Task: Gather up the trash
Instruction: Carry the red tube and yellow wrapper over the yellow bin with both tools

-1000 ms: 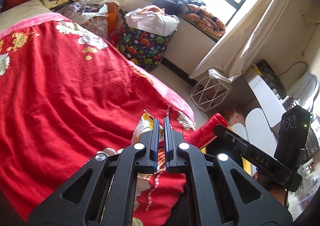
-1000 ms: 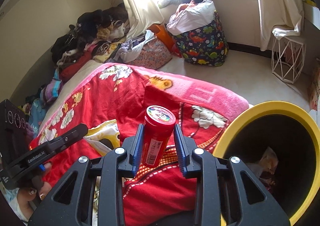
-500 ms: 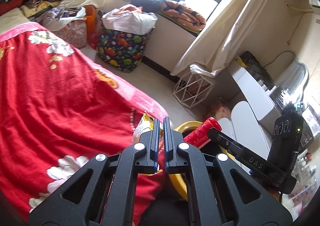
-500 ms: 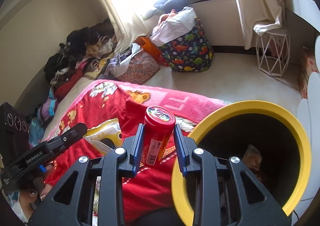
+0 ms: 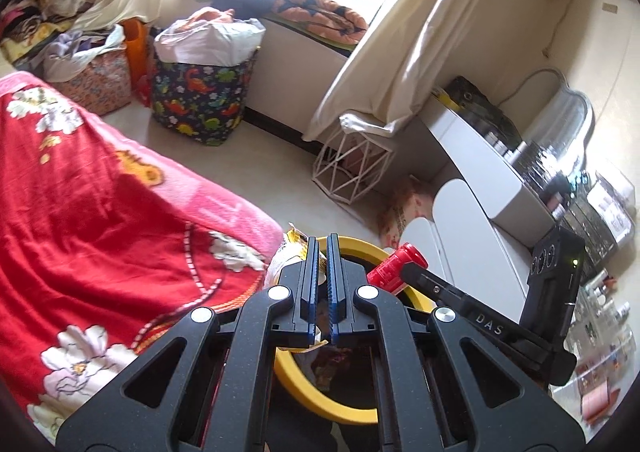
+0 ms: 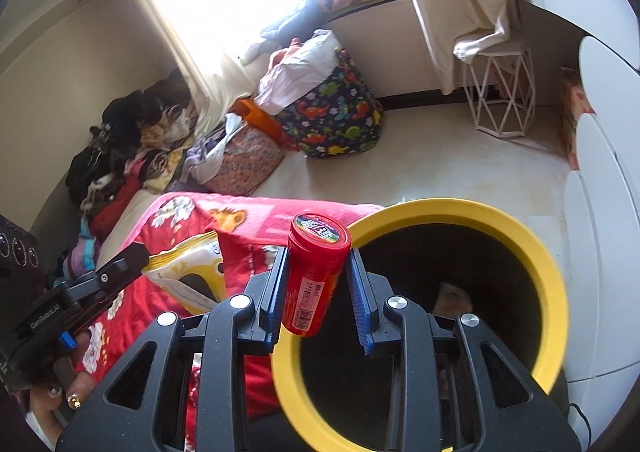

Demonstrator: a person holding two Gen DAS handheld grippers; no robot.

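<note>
My right gripper [image 6: 318, 252] is shut on a red plastic bottle [image 6: 314, 276], held upright-tilted over the near left rim of a black bin with a yellow rim [image 6: 548, 268]. Trash lies at the bin's bottom. My left gripper [image 5: 323, 252] is shut on a yellow-and-white snack bag [image 5: 286, 256], right at the bin's yellow rim [image 5: 316, 388]. In the left wrist view the red bottle [image 5: 394, 268] and the right gripper show to the right. In the right wrist view the snack bag [image 6: 192, 268] hangs from the left gripper over the red blanket.
A red flowered blanket [image 5: 80, 212] covers the bed at left. A dinosaur-print hamper [image 5: 200, 92] and a white wire stool [image 5: 352, 168] stand on the pale floor by the window wall. White furniture [image 6: 608, 252] stands close on the bin's right.
Both grippers have swung right, off the bed and toward the bin. The bin now sits under the bottle and beside the snack bag. Both grips are unchanged.
</note>
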